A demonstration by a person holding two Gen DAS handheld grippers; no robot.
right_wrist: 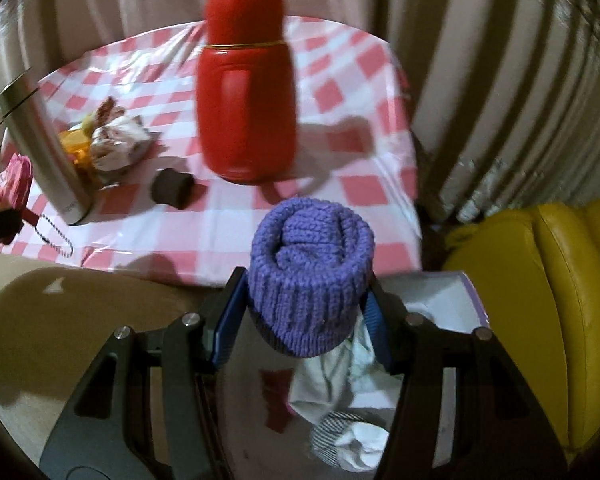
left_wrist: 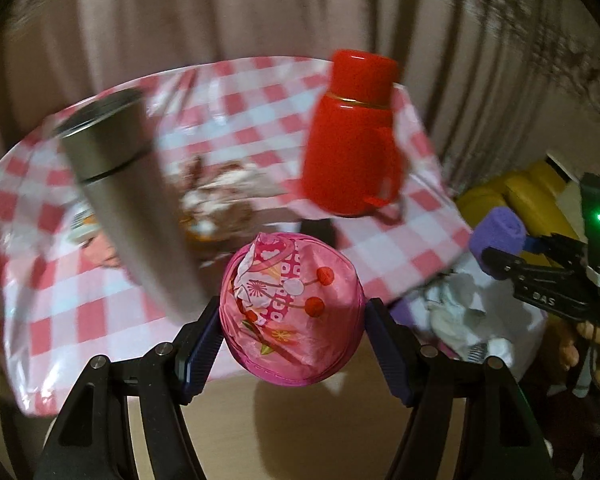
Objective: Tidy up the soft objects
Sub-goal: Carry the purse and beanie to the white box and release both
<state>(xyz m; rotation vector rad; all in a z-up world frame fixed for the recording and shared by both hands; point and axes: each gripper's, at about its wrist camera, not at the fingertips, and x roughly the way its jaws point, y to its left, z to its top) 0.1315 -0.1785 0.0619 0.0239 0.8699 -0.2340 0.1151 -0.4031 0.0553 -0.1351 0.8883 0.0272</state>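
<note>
Clamped in the left gripper (left_wrist: 293,322): a pink printed pouch (left_wrist: 290,308), held just off the checked tablecloth (left_wrist: 260,104). Squeezed by the right gripper (right_wrist: 305,306): a purple knit hat (right_wrist: 310,276), above half-hidden white clothes (right_wrist: 340,392). Beyond, blurred: steel flask (left_wrist: 120,184), red thermos (right_wrist: 246,92), crumpled wrappers (right_wrist: 116,140).

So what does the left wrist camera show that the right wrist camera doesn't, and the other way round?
Only the left wrist view shows the left gripper clamped on the pink printed bundle, and the right gripper seen from the side.

Only the right wrist view shows the knit texture of the purple hat held between the right gripper's fingers, a small dark object on the cloth and a bead chain.

Both show the red flask, the steel tumbler, the checked tablecloth, the yellow seat and the white clothes below.
</note>
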